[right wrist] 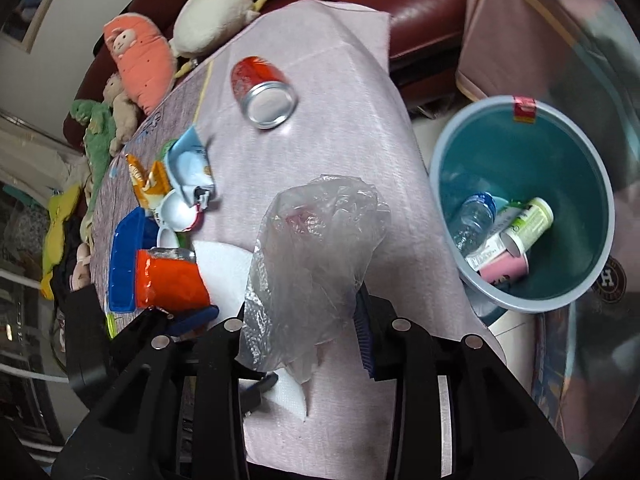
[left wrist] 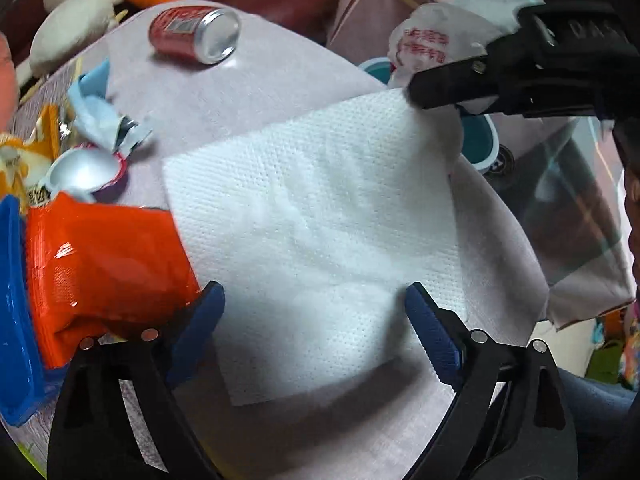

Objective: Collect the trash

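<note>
Over the pink-covered table [left wrist: 280,92], the left gripper [left wrist: 314,300] hangs with its blue fingers spread wide above a flat white paper towel [left wrist: 312,220], not touching it. Beside it, the right gripper [right wrist: 304,316] is clamped on a crumpled clear plastic bag [right wrist: 316,248], near the teal bin [right wrist: 520,152].

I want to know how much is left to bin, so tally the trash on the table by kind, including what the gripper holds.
Soda can: 1
Paper towel: 1
Clear plastic bag, held in the right gripper: 1
Snack wrappers, orange, yellow, light blue: 3
Blue tray: 1
Small white cup: 1
Total: 8
</note>
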`<state>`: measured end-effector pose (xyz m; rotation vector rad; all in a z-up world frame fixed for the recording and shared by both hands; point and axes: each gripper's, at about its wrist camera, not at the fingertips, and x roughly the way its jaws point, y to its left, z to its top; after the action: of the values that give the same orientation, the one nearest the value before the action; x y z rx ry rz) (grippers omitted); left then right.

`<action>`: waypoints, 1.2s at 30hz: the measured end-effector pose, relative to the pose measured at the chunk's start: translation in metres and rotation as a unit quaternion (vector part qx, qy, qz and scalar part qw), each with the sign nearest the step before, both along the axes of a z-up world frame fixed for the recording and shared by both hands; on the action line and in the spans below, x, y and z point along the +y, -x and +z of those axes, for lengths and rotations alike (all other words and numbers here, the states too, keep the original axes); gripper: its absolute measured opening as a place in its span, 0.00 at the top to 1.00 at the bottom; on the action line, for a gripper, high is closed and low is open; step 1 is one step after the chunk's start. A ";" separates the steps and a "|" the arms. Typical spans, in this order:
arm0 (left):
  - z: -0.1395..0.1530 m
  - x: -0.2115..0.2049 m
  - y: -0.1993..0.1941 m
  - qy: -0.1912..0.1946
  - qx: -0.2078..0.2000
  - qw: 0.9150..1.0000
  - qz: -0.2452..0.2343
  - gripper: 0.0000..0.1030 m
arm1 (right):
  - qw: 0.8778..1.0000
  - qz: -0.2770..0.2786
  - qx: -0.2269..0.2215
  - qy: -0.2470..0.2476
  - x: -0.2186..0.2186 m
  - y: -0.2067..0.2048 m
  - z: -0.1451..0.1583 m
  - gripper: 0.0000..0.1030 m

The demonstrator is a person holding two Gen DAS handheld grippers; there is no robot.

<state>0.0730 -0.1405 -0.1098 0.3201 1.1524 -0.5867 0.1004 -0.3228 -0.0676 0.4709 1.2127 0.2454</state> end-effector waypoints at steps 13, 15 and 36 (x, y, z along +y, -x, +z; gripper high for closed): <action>0.011 0.010 -0.011 0.002 -0.017 0.998 0.067 0.92 | 0.997 -0.032 -0.055 -0.050 -0.024 0.003 0.025 0.74; 0.019 0.019 -0.010 0.014 -0.018 0.997 0.078 0.94 | 0.997 -0.037 -0.063 -0.039 -0.027 0.005 0.030 0.74; 0.082 -0.089 -0.060 0.098 -0.015 0.995 0.024 0.94 | 0.980 -0.169 -0.108 0.007 -0.157 0.027 0.056 0.74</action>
<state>0.1331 -0.2292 -0.0282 0.1331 1.0616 -0.6457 0.0736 -0.4802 -0.0120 0.6129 0.9054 -0.0056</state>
